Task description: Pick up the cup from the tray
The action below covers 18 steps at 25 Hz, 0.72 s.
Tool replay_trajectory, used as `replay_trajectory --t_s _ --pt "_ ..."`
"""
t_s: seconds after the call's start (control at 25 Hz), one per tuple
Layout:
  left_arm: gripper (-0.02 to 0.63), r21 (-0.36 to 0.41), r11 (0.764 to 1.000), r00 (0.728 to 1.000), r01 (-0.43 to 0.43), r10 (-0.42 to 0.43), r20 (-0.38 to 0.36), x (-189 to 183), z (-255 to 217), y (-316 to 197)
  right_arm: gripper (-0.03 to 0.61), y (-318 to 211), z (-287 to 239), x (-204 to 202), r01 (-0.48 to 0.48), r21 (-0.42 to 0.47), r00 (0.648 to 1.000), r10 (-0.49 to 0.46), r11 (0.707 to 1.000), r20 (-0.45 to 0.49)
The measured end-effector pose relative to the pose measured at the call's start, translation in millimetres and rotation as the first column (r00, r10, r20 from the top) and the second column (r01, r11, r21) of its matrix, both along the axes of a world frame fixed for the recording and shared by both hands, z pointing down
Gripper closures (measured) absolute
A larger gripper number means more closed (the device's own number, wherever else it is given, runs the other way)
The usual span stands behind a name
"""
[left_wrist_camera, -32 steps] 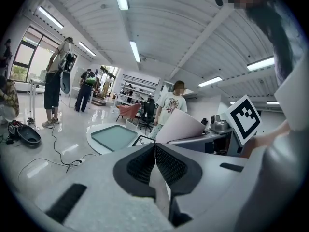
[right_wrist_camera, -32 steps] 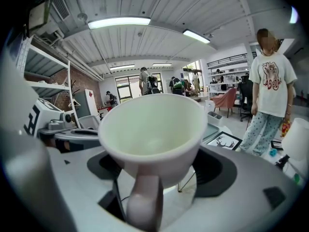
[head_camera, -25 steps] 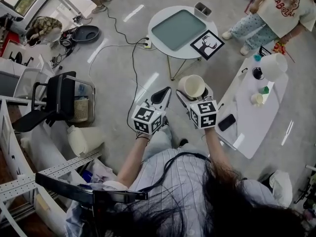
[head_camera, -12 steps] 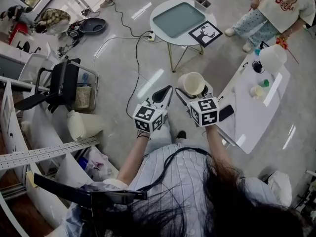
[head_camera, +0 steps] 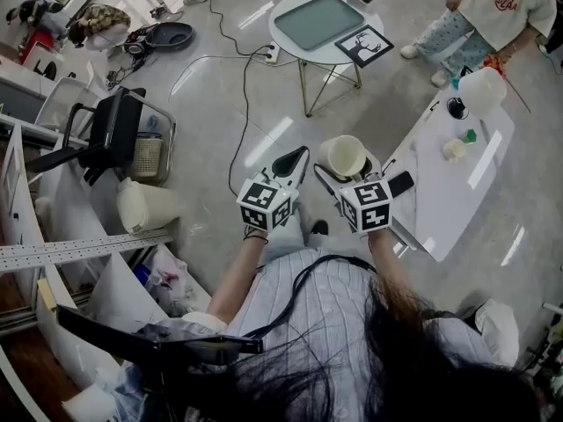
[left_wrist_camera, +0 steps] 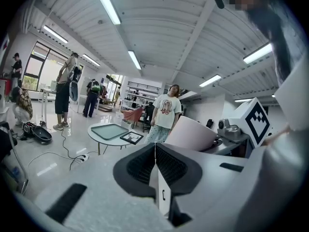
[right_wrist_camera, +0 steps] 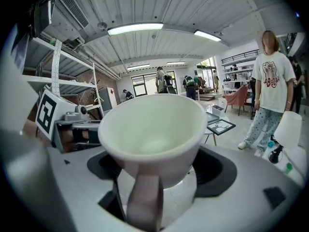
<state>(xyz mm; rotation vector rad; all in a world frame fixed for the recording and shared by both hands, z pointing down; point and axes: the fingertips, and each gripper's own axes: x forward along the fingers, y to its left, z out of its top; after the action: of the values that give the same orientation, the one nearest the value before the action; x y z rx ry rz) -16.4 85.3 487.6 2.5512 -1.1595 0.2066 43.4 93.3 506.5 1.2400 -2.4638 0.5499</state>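
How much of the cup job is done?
Done: the cup is off the tray, which lies bare on the far table. In hand: the right gripper holds the cup up in the air; the left gripper is shut, empty. Left: nothing I can see.

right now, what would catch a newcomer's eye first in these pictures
The cup fills the right gripper view, clamped in the right gripper above the floor. The left gripper beside it is shut on nothing. Farther off, the tray lies bare on the round table.
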Motion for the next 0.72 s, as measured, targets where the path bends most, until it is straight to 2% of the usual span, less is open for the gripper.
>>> replay_trajectory --t_s 0.2,0.4,0.56,0.72 --pt "0.600 0.023 1.000 1.000 -0.007 0.007 0.003 4 -1 26 0.160 38 1 4 0.000 0.011 1.000 0.000 1.000 0.009" --pt "0.600 0.017 1.000 1.000 -0.002 0.002 -0.003 2 -5 -9 0.160 14 -2 3 0.013 -0.006 1.000 -0.013 1.000 0.001" --pt "0.600 0.021 1.000 1.000 -0.015 0.015 -0.003 6 -8 -4 0.161 24 -2 7 -0.001 -0.013 1.000 0.001 1.000 0.000" --pt "0.600 0.020 0.999 1.000 -0.025 0.025 -0.005 2 -9 -17 0.160 11 -4 4 -0.010 -0.016 1.000 0.010 1.000 -0.002"
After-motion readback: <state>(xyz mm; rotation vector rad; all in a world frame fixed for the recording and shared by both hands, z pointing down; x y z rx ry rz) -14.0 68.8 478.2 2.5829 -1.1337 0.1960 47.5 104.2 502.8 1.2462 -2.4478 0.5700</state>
